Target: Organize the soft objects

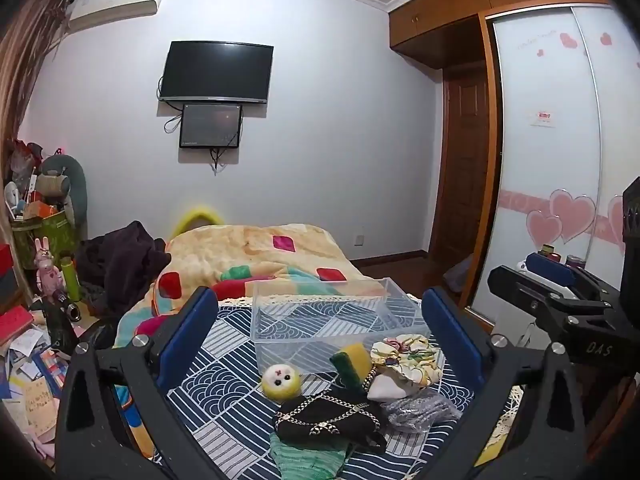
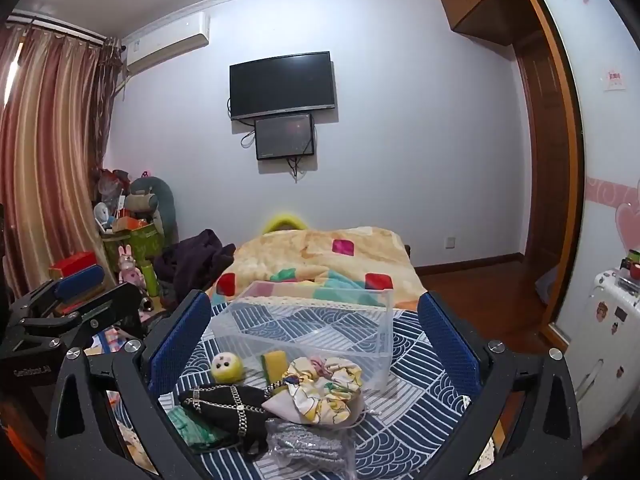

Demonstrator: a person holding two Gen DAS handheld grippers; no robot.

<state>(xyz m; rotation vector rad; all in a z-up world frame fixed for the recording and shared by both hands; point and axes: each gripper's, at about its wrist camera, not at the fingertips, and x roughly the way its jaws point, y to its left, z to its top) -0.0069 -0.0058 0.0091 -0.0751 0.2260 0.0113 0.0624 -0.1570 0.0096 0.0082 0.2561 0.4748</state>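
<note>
A clear plastic bin (image 1: 332,312) (image 2: 316,326) stands empty on the blue patterned cloth (image 1: 224,384) (image 2: 416,384). In front of it lies a pile of soft things: a yellow plush ball with a face (image 1: 281,381) (image 2: 227,367), a yellow-green sponge (image 1: 352,362) (image 2: 274,362), a floral scrunchie (image 1: 406,356) (image 2: 326,384), a black pouch with a chain (image 1: 328,418) (image 2: 230,404), a grey knit in a bag (image 1: 420,410) (image 2: 310,450) and a green knit (image 1: 306,458) (image 2: 192,426). My left gripper (image 1: 318,320) and right gripper (image 2: 314,326) are open, empty, above the pile.
A bed with a colourful blanket (image 1: 256,256) (image 2: 320,256) lies behind the bin. Clutter and boxes (image 1: 36,280) (image 2: 132,240) fill the left side. A wardrobe (image 1: 560,140) and a white suitcase (image 2: 600,344) stand on the right. A TV (image 1: 216,72) hangs on the wall.
</note>
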